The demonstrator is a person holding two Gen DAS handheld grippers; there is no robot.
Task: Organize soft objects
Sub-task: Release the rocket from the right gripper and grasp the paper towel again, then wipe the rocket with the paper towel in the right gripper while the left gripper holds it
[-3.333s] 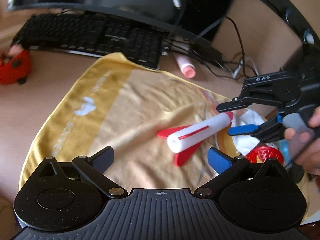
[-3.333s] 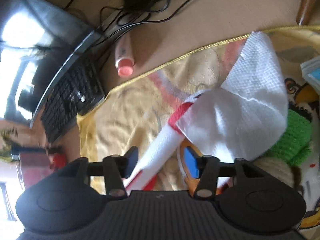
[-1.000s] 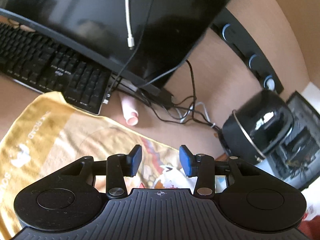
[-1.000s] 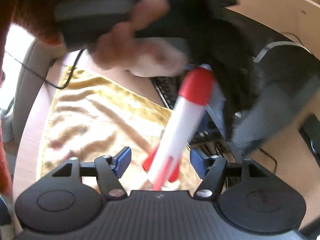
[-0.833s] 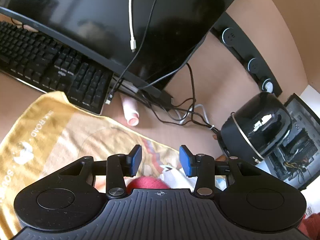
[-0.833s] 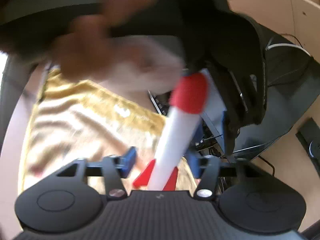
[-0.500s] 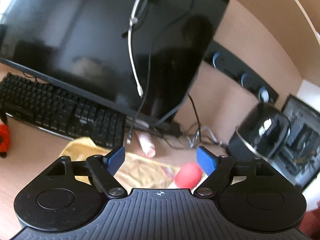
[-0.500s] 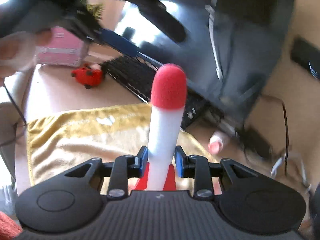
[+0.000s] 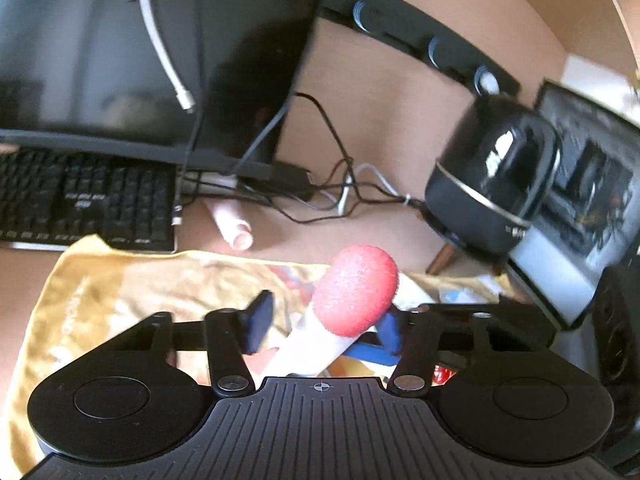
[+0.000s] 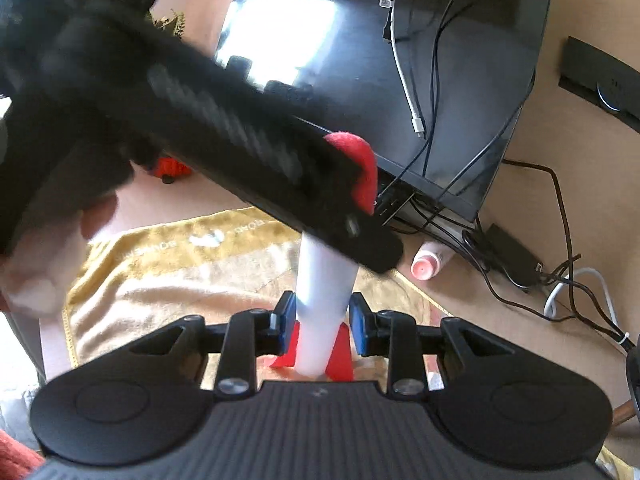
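Note:
A foam rocket (image 10: 326, 280), white with a red nose and red fins, stands upright between the pads of my right gripper (image 10: 322, 322), which is shut on its white body. In the left wrist view the rocket (image 9: 352, 292) pokes up between the fingers of my left gripper (image 9: 324, 322). Its jaws are closing; the right pad sits against the red nose, and a gap still shows at the left pad. A black finger (image 10: 280, 168) of the left gripper crosses in front of the nose. A yellow towel (image 9: 120, 280) lies on the desk below.
A monitor (image 9: 160, 40) and black keyboard (image 9: 80, 200) stand behind the towel. A pink tube (image 9: 234, 228) and tangled cables (image 9: 340, 196) lie near them. A round black appliance (image 9: 492, 176) is at the right, a red toy (image 10: 172, 168) far left. A hand (image 10: 40, 264) grips the left tool.
The left jaws came in from wide apart around the rocket's red nose. The left gripper has swung across the right wrist view. The right gripper keeps its hold.

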